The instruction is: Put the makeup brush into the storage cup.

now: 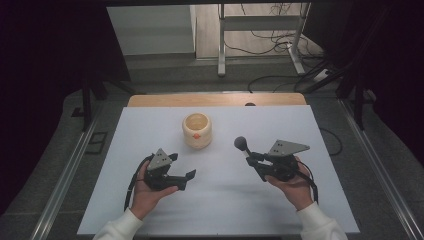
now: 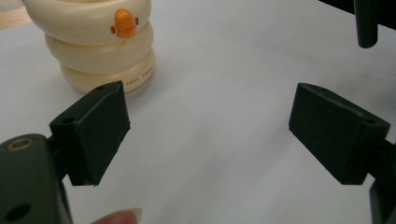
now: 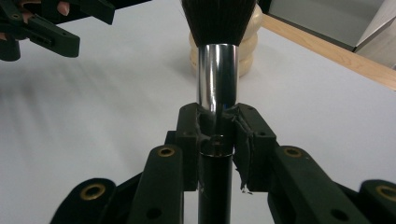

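the black-bristled makeup brush with a chrome ferrule [image 3: 217, 74] looks light, stiff and slick on the metal; its soft head [image 1: 240, 143] points toward the cream ringed plastic holder with an orange duck mark [image 1: 197, 130]. the right gripper [image 3: 217, 135] clamps it where ferrule meets handle, a sound hold. the left gripper [image 2: 208, 135] hangs spread wide over the white table [image 1: 225, 200], grasping nothing.

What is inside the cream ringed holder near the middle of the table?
From the high view, the cream ringed holder looks empty: only its pale inner wall shows through the open top. Its bottom is not visible. The makeup brush is outside it, clamped in the right gripper.
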Action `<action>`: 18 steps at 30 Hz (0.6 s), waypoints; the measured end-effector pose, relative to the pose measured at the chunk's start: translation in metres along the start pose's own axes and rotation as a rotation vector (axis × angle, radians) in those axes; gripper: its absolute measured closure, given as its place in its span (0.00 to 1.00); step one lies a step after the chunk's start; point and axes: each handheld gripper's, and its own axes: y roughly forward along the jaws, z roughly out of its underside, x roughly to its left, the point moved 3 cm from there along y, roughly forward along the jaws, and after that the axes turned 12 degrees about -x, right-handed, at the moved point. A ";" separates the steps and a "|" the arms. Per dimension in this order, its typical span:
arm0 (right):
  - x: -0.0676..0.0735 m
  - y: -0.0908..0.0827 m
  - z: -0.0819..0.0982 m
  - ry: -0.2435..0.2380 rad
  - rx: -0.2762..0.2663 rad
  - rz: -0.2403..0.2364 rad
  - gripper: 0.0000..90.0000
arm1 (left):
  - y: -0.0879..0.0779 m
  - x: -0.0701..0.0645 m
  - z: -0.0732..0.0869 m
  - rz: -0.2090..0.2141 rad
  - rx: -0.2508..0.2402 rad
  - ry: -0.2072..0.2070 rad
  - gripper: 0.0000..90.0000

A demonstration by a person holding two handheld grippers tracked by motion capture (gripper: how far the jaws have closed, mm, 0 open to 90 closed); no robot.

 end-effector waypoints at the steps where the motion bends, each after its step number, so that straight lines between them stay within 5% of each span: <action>1: 0.000 0.000 0.000 0.000 0.000 0.000 0.81 | 0.001 -0.001 -0.001 0.003 -0.001 0.001 0.15; 18: 0.001 0.002 -0.001 0.005 -0.020 0.009 0.81 | 0.011 -0.012 -0.006 0.029 0.003 0.022 0.15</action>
